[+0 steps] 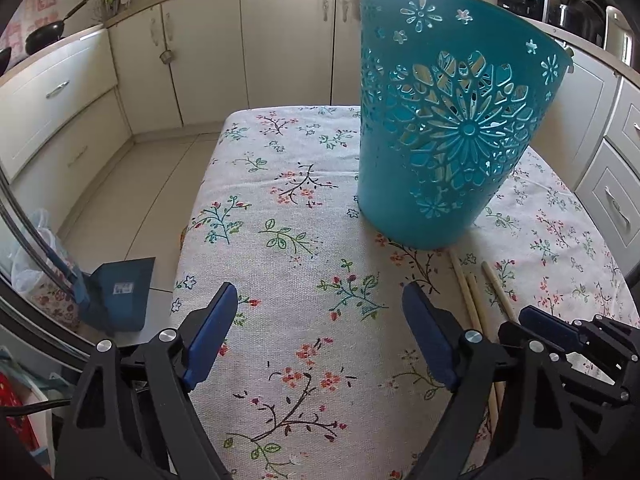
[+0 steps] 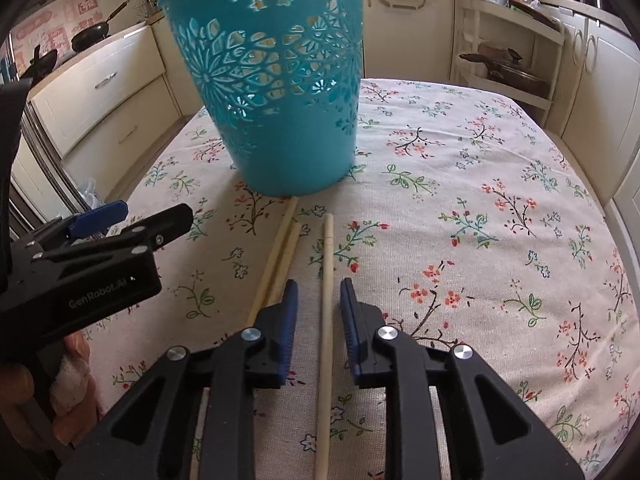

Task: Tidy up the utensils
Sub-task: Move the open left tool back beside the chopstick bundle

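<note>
A teal plastic basket with cut-out flowers stands upright on the floral tablecloth; it also shows in the right wrist view. Three pale wooden chopsticks lie in front of it. My right gripper is open, its jaws on either side of the single chopstick without closing on it. The other pair of chopsticks lies just to the left. My left gripper is open and empty over bare cloth, left of the chopsticks. It appears in the right wrist view at the left.
Cream kitchen cabinets surround the table. A blue dustpan and a plastic bag sit on the floor to the left. A shelf with a pan stands beyond the table's far right edge.
</note>
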